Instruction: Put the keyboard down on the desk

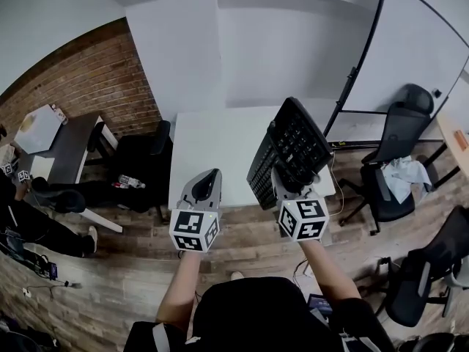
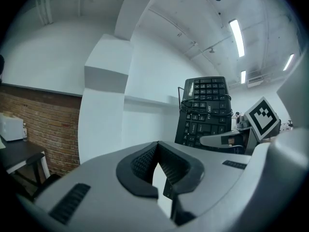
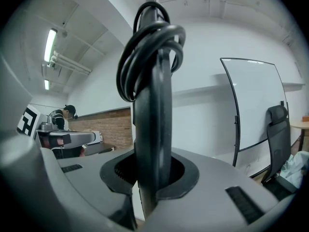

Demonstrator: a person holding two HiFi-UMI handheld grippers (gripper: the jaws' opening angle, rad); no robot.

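A black keyboard (image 1: 289, 150) with its cable coiled round it stands on edge in the air, held over the right part of the white desk (image 1: 212, 149). My right gripper (image 1: 288, 185) is shut on its near edge; in the right gripper view the keyboard (image 3: 153, 105) rises edge-on between the jaws with the cable loops (image 3: 145, 47) on top. My left gripper (image 1: 209, 187) is shut and holds nothing, level with the desk's near edge. In the left gripper view the keyboard (image 2: 205, 108) shows key-side on at the right, beside the right gripper's marker cube (image 2: 263, 117).
A black office chair (image 1: 143, 160) stands at the desk's left, two more chairs (image 1: 396, 152) at the right. A whiteboard (image 1: 410, 42) on a stand leans at the back right. A dark table (image 1: 69, 145) and brick wall lie to the left. A person (image 3: 60, 115) stands far off.
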